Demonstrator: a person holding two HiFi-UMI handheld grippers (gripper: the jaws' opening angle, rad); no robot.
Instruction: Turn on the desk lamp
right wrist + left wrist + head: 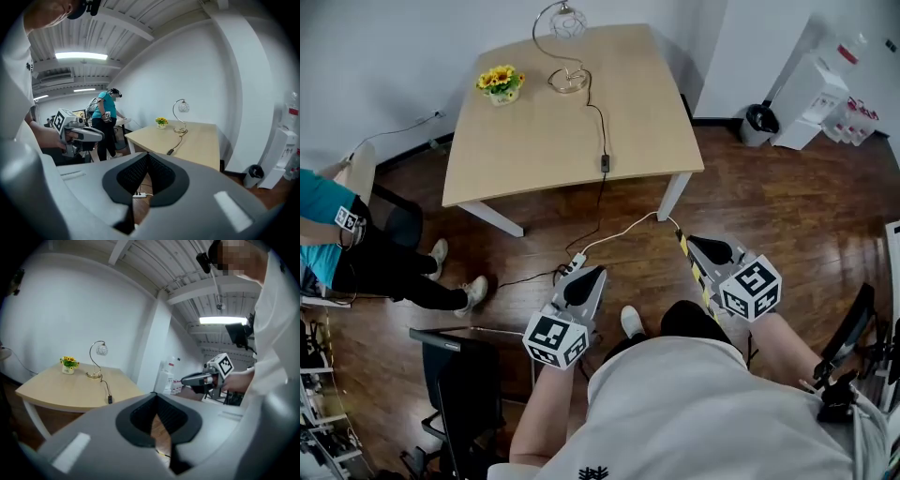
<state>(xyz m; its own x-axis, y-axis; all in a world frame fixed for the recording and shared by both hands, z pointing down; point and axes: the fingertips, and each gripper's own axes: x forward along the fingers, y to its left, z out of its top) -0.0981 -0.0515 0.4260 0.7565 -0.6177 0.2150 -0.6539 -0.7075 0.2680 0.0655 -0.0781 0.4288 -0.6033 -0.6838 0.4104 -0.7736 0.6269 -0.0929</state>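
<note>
In the head view, a wooden table (534, 141) stands ahead on a dark plank floor. The desk lamp (569, 23) sits on the tabletop by the middle of its far edge, with a pot of yellow flowers (501, 84) to its left, towards the far left corner. The lamp's black cord (602, 122) runs from the base across the tabletop to an inline switch (605, 162) lying just inside the near edge. It then drops over that edge to a white power strip (572, 265) on the floor. The left gripper (589, 274) and the right gripper (694, 242) are held low in front of the person, both well short of the table and pointing towards it. Another person in a teal top (328, 225) is at the left.

In the left gripper view, the left gripper's (156, 394) jaws meet at the tips with nothing between them. The table lies beyond to the left, with the lamp upright at its far edge and the switch near its closest edge. The right gripper shows off to the right, held in a hand.

In the right gripper view, the right gripper's (147, 154) jaws are likewise pressed together and empty. The lamp stands on the tabletop's far side, ahead and to the right. The power strip shows on the floor through the gap below the jaw tips.
</note>
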